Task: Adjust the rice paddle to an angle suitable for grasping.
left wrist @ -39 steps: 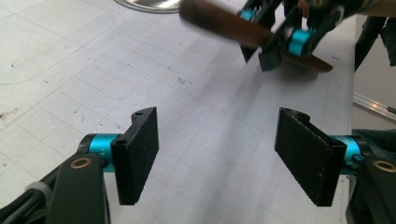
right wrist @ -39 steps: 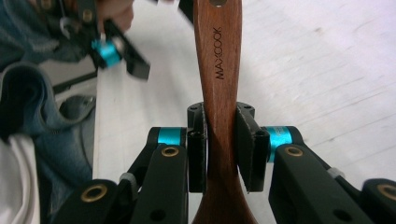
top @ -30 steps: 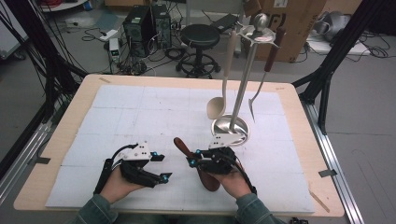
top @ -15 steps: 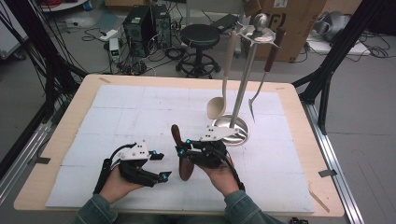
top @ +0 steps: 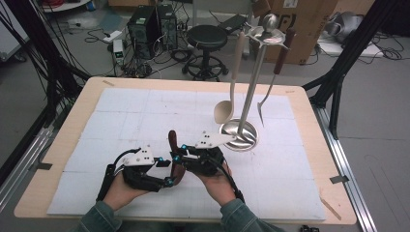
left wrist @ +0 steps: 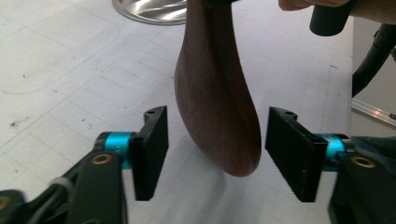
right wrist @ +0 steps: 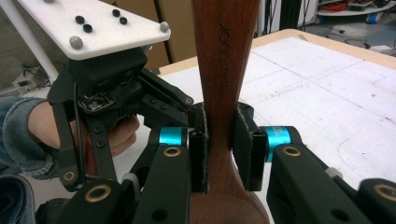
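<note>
spoon handle [right wrist: 224, 70]: "maxcook", stamped lengthwise into the wood
cardboard box [top: 302, 29], far right: letters unreadable

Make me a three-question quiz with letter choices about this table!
1. Where is the dark brown wooden spoon?
A. between the right gripper's jaws
B. hanging on the stand
C. on the floor

2. How many utensils hang on the silver metal stand?
A. none
B. two
C. five

3. How is the left gripper?
A. clamped on the spoon
B. jaws apart, either side of the spoon's bowl
C. holding the stand

Answers: 1 A, the right gripper pinches its handle. 2 B, a beige ladle and a brown-handled fork. 3 B, gaps show beside the bowl; the jaws have just been closing.
</note>
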Demonstrator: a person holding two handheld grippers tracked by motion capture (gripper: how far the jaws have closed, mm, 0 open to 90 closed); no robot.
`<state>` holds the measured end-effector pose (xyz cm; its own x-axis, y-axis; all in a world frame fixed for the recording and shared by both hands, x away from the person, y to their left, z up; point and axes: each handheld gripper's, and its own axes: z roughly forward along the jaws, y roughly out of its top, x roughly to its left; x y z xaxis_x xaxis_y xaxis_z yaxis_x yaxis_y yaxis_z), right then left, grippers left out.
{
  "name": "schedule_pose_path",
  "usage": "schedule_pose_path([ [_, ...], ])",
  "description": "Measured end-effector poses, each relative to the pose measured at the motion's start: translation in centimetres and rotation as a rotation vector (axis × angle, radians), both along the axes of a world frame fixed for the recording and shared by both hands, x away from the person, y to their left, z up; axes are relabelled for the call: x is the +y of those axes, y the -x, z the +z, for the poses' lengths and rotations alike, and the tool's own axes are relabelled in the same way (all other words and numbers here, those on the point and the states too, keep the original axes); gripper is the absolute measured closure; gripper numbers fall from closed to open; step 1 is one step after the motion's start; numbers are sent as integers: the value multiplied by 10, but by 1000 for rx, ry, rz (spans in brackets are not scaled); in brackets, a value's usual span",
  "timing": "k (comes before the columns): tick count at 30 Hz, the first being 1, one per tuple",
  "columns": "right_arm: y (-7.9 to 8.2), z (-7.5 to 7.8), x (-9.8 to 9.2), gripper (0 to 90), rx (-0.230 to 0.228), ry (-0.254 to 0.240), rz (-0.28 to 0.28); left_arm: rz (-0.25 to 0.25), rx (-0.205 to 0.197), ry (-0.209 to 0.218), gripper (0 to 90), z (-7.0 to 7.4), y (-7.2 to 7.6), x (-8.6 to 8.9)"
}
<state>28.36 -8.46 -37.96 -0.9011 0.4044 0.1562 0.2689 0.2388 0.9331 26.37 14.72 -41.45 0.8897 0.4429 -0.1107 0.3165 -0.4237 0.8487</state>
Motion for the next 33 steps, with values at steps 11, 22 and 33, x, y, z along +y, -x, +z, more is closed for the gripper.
schedule_pose_path([
  [11,5,-1,0,769,-1,0,-14,-22,0,1,621,0,0,3],
  [22,4,-2,-8,736,2,-11,46,-28,-24,-14,775,0,-1,9],
  [33,-3,-14,-4,726,44,-27,139,-80,-27,-22,809,-2,0,8],
])
